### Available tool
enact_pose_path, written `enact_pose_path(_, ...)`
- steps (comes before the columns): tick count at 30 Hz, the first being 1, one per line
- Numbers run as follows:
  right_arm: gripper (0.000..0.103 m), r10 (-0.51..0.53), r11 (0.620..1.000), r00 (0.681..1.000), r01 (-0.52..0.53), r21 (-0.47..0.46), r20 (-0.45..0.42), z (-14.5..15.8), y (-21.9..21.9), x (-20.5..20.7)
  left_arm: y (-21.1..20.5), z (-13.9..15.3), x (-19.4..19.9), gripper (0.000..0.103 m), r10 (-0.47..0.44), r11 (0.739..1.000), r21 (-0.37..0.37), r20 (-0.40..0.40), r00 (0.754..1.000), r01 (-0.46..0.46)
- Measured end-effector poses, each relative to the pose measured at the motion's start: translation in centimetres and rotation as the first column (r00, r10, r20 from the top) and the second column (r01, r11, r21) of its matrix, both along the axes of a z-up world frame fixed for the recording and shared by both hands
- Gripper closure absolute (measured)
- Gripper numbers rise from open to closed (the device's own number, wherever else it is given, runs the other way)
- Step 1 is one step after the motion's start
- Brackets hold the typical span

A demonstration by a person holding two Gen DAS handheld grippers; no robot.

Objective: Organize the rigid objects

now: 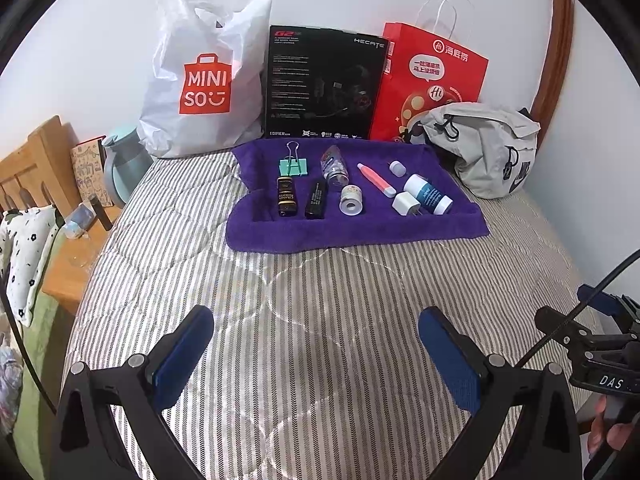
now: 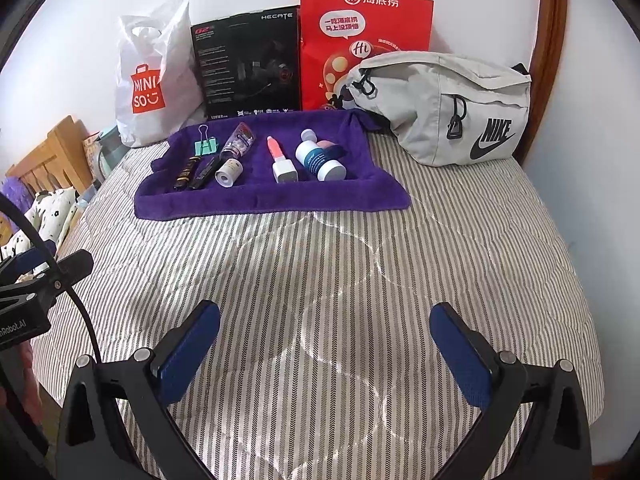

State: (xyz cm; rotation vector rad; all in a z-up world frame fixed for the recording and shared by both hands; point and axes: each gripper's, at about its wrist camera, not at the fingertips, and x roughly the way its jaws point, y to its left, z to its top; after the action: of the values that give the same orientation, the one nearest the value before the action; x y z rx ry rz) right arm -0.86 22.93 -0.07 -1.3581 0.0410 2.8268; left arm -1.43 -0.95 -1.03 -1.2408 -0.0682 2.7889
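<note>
A purple towel [image 1: 280, 232] [image 2: 240, 204] lies on the striped bed and carries several small items. On it I see a green binder clip [image 1: 294, 166] [image 2: 206, 148], two dark tubes [image 1: 287, 199] [image 1: 316, 199], a clear bottle [image 1: 335, 166] [image 2: 237, 145], a tape roll [image 1: 351, 201] [image 2: 228, 173], a pink pen [image 1: 376, 180] [image 2: 275, 151], a white plug [image 1: 406, 204] [image 2: 285, 172] and a blue-labelled white bottle [image 1: 428, 194] [image 2: 320, 162]. My left gripper [image 1: 316, 344] and right gripper [image 2: 324, 340] hover open over the bedspread, well short of the towel, holding nothing.
Against the wall stand a white Miniso bag [image 1: 204, 80] [image 2: 148, 80], a black headset box [image 1: 324, 84] [image 2: 248, 60] and a red paper bag [image 1: 434, 76] [image 2: 360, 40]. A grey Nike pouch [image 1: 488, 148] [image 2: 448, 104] lies right of the towel. A wooden nightstand [image 1: 76, 264] sits left.
</note>
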Motion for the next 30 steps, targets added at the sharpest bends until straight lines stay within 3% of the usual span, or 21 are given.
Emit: enact_pose_path(30,0.000,0.006,1.000,1.000,-0.006,0.003,-0.003,0.46,-0.49,0.15,-0.56,0.06,-0.09,0.000,-0.009,1.000,-0.007,0.003,1.000,0.009)
